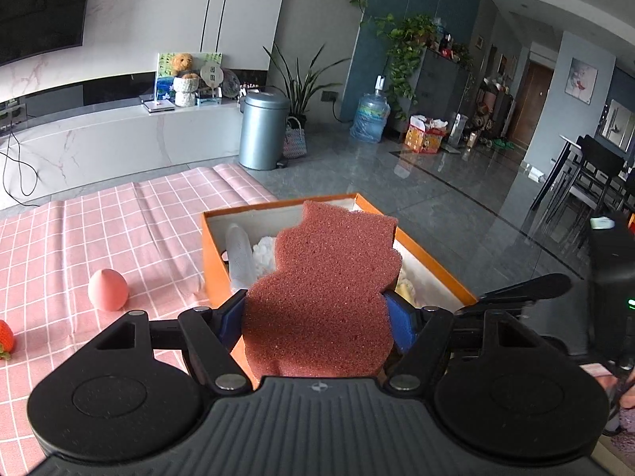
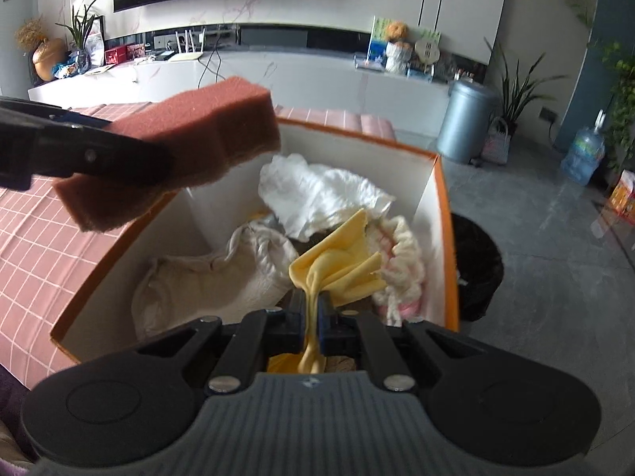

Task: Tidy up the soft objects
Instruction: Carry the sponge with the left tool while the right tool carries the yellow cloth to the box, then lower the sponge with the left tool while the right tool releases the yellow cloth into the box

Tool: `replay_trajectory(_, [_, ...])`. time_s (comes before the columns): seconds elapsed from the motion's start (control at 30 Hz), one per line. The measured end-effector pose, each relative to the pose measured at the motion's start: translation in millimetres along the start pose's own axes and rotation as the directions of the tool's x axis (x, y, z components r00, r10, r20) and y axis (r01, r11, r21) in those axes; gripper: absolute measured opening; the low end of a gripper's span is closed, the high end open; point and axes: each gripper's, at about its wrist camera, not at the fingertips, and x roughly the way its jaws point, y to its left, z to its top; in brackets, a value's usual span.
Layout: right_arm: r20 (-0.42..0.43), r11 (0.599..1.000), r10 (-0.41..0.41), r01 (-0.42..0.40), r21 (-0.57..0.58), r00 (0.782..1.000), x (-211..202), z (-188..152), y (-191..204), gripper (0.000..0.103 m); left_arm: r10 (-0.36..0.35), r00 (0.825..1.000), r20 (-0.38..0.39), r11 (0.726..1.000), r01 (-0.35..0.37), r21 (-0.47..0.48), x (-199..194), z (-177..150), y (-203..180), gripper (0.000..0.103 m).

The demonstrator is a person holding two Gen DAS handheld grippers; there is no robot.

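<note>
My left gripper (image 1: pixel 315 315) is shut on a thick, brownish-red sponge (image 1: pixel 321 289) with a wavy outline, held over the near end of an orange box with white inner walls (image 1: pixel 212 261). From the right wrist view the same sponge (image 2: pixel 190 146) hangs above the box's left wall (image 2: pixel 103 273). My right gripper (image 2: pixel 313 319) is shut on a yellow cloth (image 2: pixel 341 265), whose loose end lies inside the box on a beige towel (image 2: pixel 206 281), a white cloth (image 2: pixel 317 194) and a fluffy cream and pink item (image 2: pixel 401 273).
The box sits on a pink checked tablecloth (image 1: pixel 79 238). A pink egg-shaped sponge (image 1: pixel 108 289) and a strawberry (image 1: pixel 6 339) lie on the cloth to the left. Beyond the table are a grey bin (image 1: pixel 264 131), a water jug (image 1: pixel 371 117) and a black bag (image 2: pixel 478 269) beside the box.
</note>
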Motion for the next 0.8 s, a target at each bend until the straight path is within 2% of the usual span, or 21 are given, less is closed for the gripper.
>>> replay_trajectory(0.1, [-0.059,0.999,0.030,-0.029,0.022,0.998,18.5,0.8,-2.5,0.005,0.001,1.000,-0.014,1.000,-0.001,0.004,4.7,-0.3,-0.6,0.082])
replay_trajectory(0.13, [-0.080,0.999,0.040,-0.037,0.031,0.996,23.6,0.9,-3.6,0.009,-0.001,1.000,-0.018,1.000,0.001,0.005,5.8,-0.6,-1.1,0.082])
replay_trajectory(0.2, [-0.109,0.997,0.055,-0.049,0.060,0.992,29.0,1.4,-6.4,0.011,-0.005,1.000,-0.024,1.000,0.005,0.005,8.7,-0.7,-2.2,0.082])
replay_trajectory(0.23, [-0.112,0.997,0.055,-0.048,0.065,0.992,29.4,1.2,-7.0,0.013,-0.008,1.000,-0.027,1.000,0.008,0.005,10.1,0.1,-3.1,0.082])
replay_trajectory(0.27, [-0.112,0.997,0.054,-0.047,0.063,0.992,28.5,1.4,-6.8,0.023,-0.011,1.000,-0.029,1.000,0.011,0.007,11.2,0.3,-3.8,0.082])
replay_trajectory(0.33, [-0.089,0.997,0.045,-0.040,0.063,0.995,21.7,1.1,-6.7,0.039,-0.020,0.999,-0.034,1.000,0.020,0.012,13.6,0.9,-5.4,0.082])
replay_trajectory(0.43, [-0.038,0.996,0.037,-0.034,0.078,0.999,3.9,0.9,-8.8,0.042,-0.043,0.998,-0.046,0.998,0.045,0.032,19.3,3.3,-8.6,0.082])
replay_trajectory(0.53, [0.016,0.997,-0.039,0.038,0.065,0.999,-17.1,0.6,-8.3,0.047,-0.057,0.995,-0.083,0.997,0.060,0.039,24.4,0.3,-14.0,0.082])
replay_trajectory(0.63, [0.060,0.992,-0.122,0.119,0.050,0.991,-33.3,-0.5,-6.5,0.049,-0.058,0.990,-0.129,0.996,0.065,0.055,32.5,-4.0,-25.1,0.082])
replay_trajectory(0.8, [0.090,0.984,-0.167,0.160,0.079,0.982,-44.5,-4.2,-15.0,0.051,-0.091,0.972,-0.216,0.976,0.130,0.176,46.7,-17.2,-40.1,0.082])
